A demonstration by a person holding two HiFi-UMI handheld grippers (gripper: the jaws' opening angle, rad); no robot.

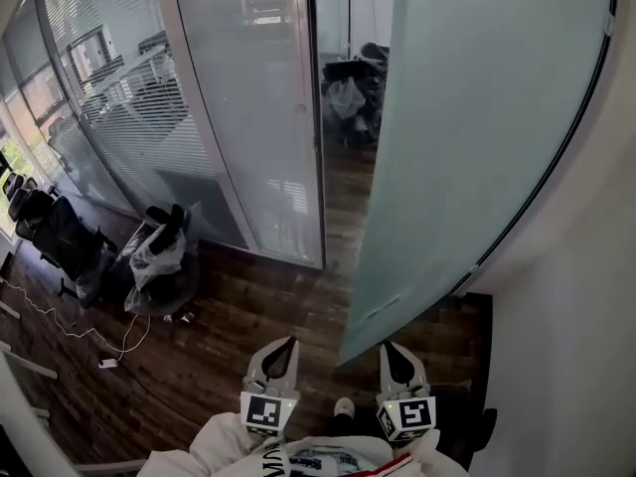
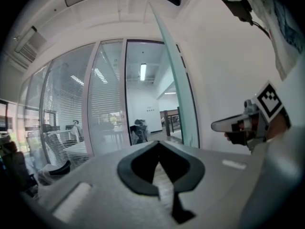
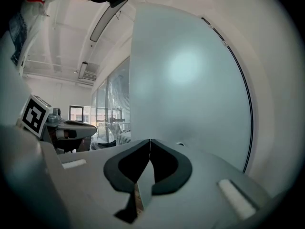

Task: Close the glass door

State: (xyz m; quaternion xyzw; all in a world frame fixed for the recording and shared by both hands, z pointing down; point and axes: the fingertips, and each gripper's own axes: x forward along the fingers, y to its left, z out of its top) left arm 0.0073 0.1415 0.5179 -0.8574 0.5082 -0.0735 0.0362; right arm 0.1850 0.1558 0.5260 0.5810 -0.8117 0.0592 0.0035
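The frosted glass door (image 1: 477, 137) stands swung open towards me, its free edge near my right gripper. In the head view both grippers point forward low in the picture. My left gripper (image 1: 285, 346) is shut and empty, left of the door's edge. My right gripper (image 1: 394, 350) is shut and empty, just before the door's lower corner, apart from the glass. The left gripper view shows the door (image 2: 174, 75) edge-on, the shut left gripper (image 2: 158, 142) and the right gripper (image 2: 228, 124) beside it. The right gripper view is filled by the door (image 3: 190, 80) beyond the shut right gripper (image 3: 150, 140).
The doorway (image 1: 348, 157) opens onto a room with a loaded chair (image 1: 356, 89). A fixed frosted panel (image 1: 248, 97) and blinded glass walls (image 1: 119, 97) run left. Chairs with bags (image 1: 157, 254) and floor cables (image 1: 89, 336) lie left. A white wall (image 1: 586, 326) is at right.
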